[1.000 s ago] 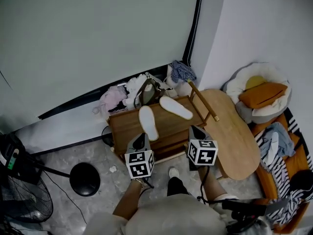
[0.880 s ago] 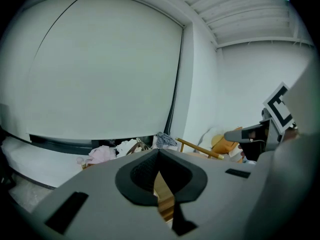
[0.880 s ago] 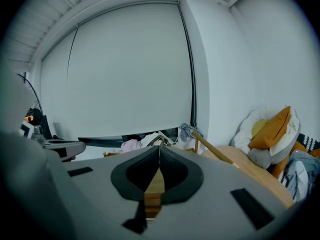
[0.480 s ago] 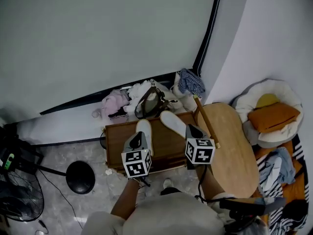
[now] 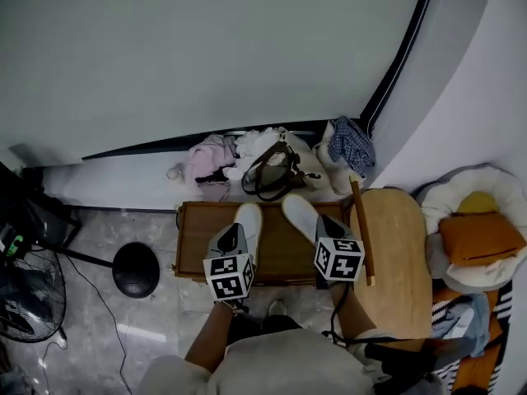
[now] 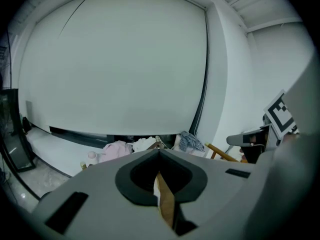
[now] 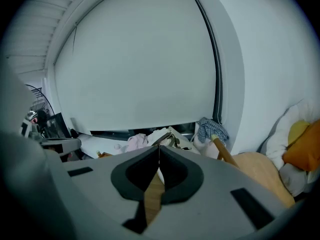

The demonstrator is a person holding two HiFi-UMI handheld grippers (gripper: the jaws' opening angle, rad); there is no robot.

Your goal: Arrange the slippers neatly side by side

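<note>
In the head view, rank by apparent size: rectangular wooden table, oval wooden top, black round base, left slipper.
Rectangular wooden table and oval wooden top: too close to rank.
Then black round base.
Smallest: left slipper, partly hidden by the left hand-held gripper.

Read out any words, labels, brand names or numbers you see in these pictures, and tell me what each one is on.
No readable words, brands or numbers in any view.
Left marker cube and right marker cube: black-and-white square patterns only, no letters.
Left slipper and right slipper: plain white, no print visible.
Green-lit panel above the fan: too small to read.
</note>
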